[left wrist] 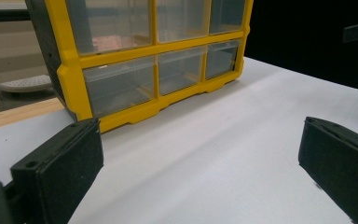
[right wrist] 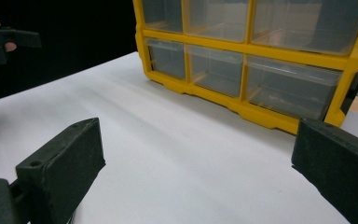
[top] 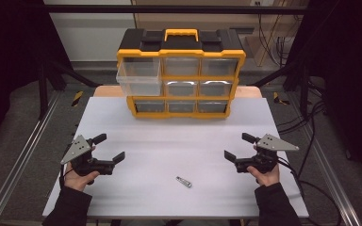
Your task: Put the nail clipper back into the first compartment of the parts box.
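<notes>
A yellow and black drawer cabinet (top: 181, 75) stands at the far middle of the white table (top: 160, 141), and its top-left clear drawer (top: 139, 77) is pulled out. A small silvery metal piece (top: 184, 181) lies on the table near the front edge, between the two hands. At the left my left gripper (top: 111, 147) hovers open with nothing between its jaws, which point inward. My right gripper (top: 238, 146) at the right mirrors it, open and empty. Each gripper view looks past wide-apart black jaws toward the cabinet (left wrist: 154, 60) (right wrist: 256, 60), left gripper (left wrist: 200, 168), right gripper (right wrist: 196, 172).
Metal rails run along both sides of the table, and cables (top: 306, 165) trail off at the right. A wooden strip (top: 108, 91) shows behind the white surface. Broad bare table lies between the cabinet and the grippers.
</notes>
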Available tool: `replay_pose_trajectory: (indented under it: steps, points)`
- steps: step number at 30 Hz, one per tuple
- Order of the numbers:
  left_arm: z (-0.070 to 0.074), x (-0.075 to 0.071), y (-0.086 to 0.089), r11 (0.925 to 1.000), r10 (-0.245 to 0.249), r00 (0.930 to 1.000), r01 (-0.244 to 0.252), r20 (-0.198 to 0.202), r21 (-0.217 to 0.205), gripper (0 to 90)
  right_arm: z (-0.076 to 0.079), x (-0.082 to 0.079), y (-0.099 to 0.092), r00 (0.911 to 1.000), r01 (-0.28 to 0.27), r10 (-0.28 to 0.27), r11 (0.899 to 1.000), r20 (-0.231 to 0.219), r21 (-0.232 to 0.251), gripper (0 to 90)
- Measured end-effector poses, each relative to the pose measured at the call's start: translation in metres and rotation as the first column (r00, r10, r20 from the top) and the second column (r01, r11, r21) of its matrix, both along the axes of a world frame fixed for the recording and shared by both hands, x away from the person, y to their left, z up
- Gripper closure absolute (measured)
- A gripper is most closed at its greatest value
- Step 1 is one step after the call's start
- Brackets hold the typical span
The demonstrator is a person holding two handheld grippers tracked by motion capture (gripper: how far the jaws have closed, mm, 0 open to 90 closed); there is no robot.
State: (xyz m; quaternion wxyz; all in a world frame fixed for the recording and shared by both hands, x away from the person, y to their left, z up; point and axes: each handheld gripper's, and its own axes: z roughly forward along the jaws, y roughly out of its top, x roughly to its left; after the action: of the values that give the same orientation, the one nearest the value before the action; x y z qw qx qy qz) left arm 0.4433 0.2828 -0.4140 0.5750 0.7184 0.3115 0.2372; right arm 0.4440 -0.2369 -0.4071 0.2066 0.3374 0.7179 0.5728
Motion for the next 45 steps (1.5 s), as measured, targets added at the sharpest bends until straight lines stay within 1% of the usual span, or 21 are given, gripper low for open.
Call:
replay_pose_trajectory:
  steps: [6, 10, 12, 14, 16, 19, 20, 23, 24, 25, 26, 27, 29, 30, 32, 33, 36, 38, 42, 44, 45]
  points:
    - [-0.001, 0.0, 0.0, 1.0, 0.002, 1.0, -0.002, -0.005, -0.001, 0.0, 0.004, -0.003, 0.013, 0.9995, -0.031, 0.031, 0.999, -0.006, -0.041, 2.7]
    - [-0.002, 0.001, -0.001, 1.0, 0.0, 1.0, 0.0, -0.01, 0.002, 0.0, 0.004, -0.004, 0.022, 0.9986, -0.047, 0.046, 0.996, -0.025, -0.069, 2.7]
    - [-0.003, 0.001, -0.001, 1.0, 0.001, 0.9999, -0.001, -0.011, 0.002, 0.0, 0.004, -0.004, 0.025, 0.9984, -0.051, 0.049, 0.996, -0.028, -0.074, 2.7]
    - [-0.003, 0.001, -0.001, 1.0, 0.002, 0.9999, -0.002, -0.014, 0.003, 0.0, 0.004, -0.005, 0.032, 0.9972, -0.065, 0.062, 0.994, -0.042, -0.092, 2.7]
    - [-0.003, 0.001, 0.0, 1.0, 0.003, 0.9999, -0.003, -0.015, 0.003, 0.0, 0.004, -0.005, 0.034, 0.9967, -0.071, 0.067, 0.993, -0.046, -0.096, 2.7]
    - [-0.004, 0.001, 0.0, 1.0, 0.004, 0.9999, -0.004, -0.016, 0.004, 0.0, 0.003, -0.007, 0.045, 0.9947, -0.09, 0.083, 0.988, -0.06, -0.127, 2.9]
    - [-0.004, 0.001, 0.0, 1.0, 0.005, 0.9999, -0.005, -0.016, 0.004, 0.0, 0.003, -0.007, 0.045, 0.9947, -0.09, 0.083, 0.988, -0.06, -0.127, 2.9]
    - [-0.004, 0.001, 0.0, 1.0, 0.005, 0.9998, -0.005, -0.017, 0.008, 0.0, 0.002, -0.008, 0.054, 0.9924, -0.107, 0.096, 0.983, -0.076, -0.148, 3.0]
    - [-0.004, 0.002, 0.0, 0.9999, 0.005, 0.9998, -0.005, -0.017, 0.009, 0.0, 0.0, -0.009, 0.059, 0.9909, -0.12, 0.108, 0.98, -0.08, -0.16, 3.1]
    - [-0.004, 0.002, 0.0, 0.9999, 0.005, 0.9998, -0.005, -0.017, 0.009, 0.0, 0.0, -0.009, 0.059, 0.9909, -0.12, 0.108, 0.98, -0.08, -0.16, 3.1]
    - [-0.005, 0.002, 0.0, 0.9999, 0.005, 0.9998, -0.005, -0.018, 0.009, 0.0, -0.001, -0.01, 0.064, 0.989, -0.132, 0.119, 0.977, -0.087, -0.168, 3.3]
    - [-0.005, 0.002, 0.0, 0.9999, 0.005, 0.9998, -0.005, -0.018, 0.009, 0.0, -0.001, -0.01, 0.064, 0.989, -0.132, 0.119, 0.977, -0.087, -0.168, 3.3]
    - [-0.005, 0.002, 0.0, 0.9999, 0.006, 0.9998, -0.006, -0.019, 0.01, 0.0, -0.003, -0.011, 0.07, 0.9871, -0.144, 0.129, 0.973, -0.095, -0.179, 3.6]
    - [-0.005, 0.002, 0.0, 0.9999, 0.006, 0.9998, -0.006, -0.019, 0.009, 0.0, -0.006, -0.011, 0.075, 0.9847, -0.154, 0.135, 0.97, -0.111, -0.19, 3.7]
    - [-0.005, 0.002, 0.0, 0.9999, 0.007, 0.9998, -0.006, -0.019, 0.011, 0.0, -0.007, -0.011, 0.076, 0.9845, -0.155, 0.134, 0.968, -0.113, -0.2, 3.8]
    - [-0.005, 0.002, 0.0, 0.9999, 0.007, 0.9998, -0.007, -0.019, 0.011, 0.0, -0.009, -0.012, 0.081, 0.9834, -0.158, 0.132, 0.962, -0.124, -0.224, 3.9]
    - [-0.006, 0.002, -0.001, 0.9999, 0.006, 0.9997, -0.006, -0.022, 0.013, 0.0, -0.014, -0.012, 0.088, 0.9801, -0.172, 0.14, 0.954, -0.14, -0.246, 4.2]
    - [-0.006, 0.002, -0.001, 0.9998, 0.007, 0.9997, -0.007, -0.024, 0.017, 0.0, -0.017, -0.012, 0.092, 0.9775, -0.182, 0.144, 0.947, -0.154, -0.265, 4.4]
    - [-0.006, 0.002, -0.001, 0.9998, 0.008, 0.9997, -0.008, -0.024, 0.016, 0.0, -0.025, -0.012, 0.1, 0.9694, -0.206, 0.158, 0.94, -0.188, -0.273, 5.3]
    - [-0.006, 0.002, -0.001, 0.9998, 0.009, 0.9997, -0.009, -0.024, 0.016, 0.0, -0.029, -0.011, 0.103, 0.9656, -0.216, 0.161, 0.933, -0.204, -0.286, 5.5]
    - [-0.006, 0.002, 0.0, 0.9998, 0.009, 0.9997, -0.009, -0.024, 0.016, 0.0, -0.03, -0.011, 0.104, 0.9644, -0.218, 0.161, 0.932, -0.21, -0.29, 5.7]
